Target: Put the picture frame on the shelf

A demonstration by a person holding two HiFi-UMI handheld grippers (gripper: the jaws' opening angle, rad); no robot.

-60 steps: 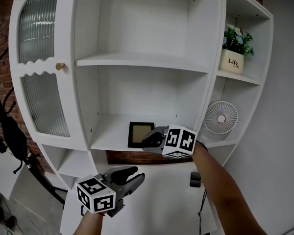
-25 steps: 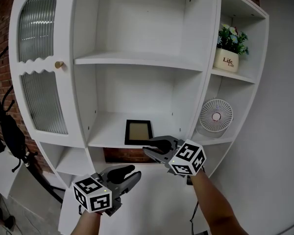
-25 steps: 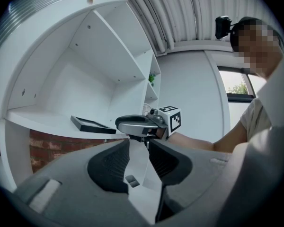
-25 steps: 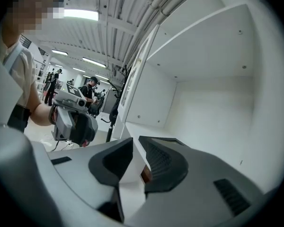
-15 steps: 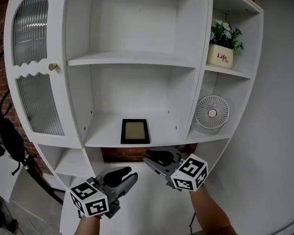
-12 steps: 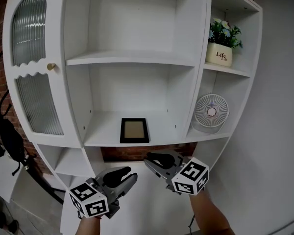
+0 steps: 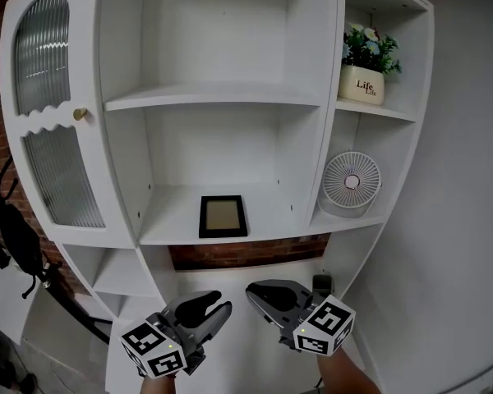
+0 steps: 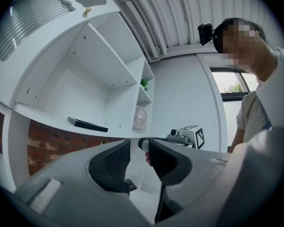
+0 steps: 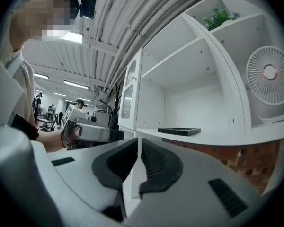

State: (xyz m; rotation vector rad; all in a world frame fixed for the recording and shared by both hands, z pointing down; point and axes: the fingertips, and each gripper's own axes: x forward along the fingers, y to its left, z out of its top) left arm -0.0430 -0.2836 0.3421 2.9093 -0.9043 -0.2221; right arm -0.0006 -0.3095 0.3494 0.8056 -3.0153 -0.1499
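The black picture frame (image 7: 223,216) lies flat on the lower middle shelf (image 7: 271,224) of the white cabinet, with nothing touching it. It also shows as a thin dark slab in the left gripper view (image 8: 87,124) and in the right gripper view (image 9: 179,131). Both grippers hang well below that shelf, side by side and empty. My left gripper (image 7: 218,304) has a narrow gap between its jaws (image 8: 139,143). On my right gripper (image 7: 256,290) the jaws meet at the tips (image 9: 136,143).
A small white fan (image 7: 350,183) stands on the right side shelf, and a potted plant (image 7: 363,68) on the shelf above it. The ribbed-glass cabinet door (image 7: 45,113) is at the left. A dark coat stand (image 7: 12,228) lies beyond it.
My right gripper has drawn back from the frame and come down below the shelf. The frame stays on the shelf. The view has pulled back a little; the left gripper has barely moved.
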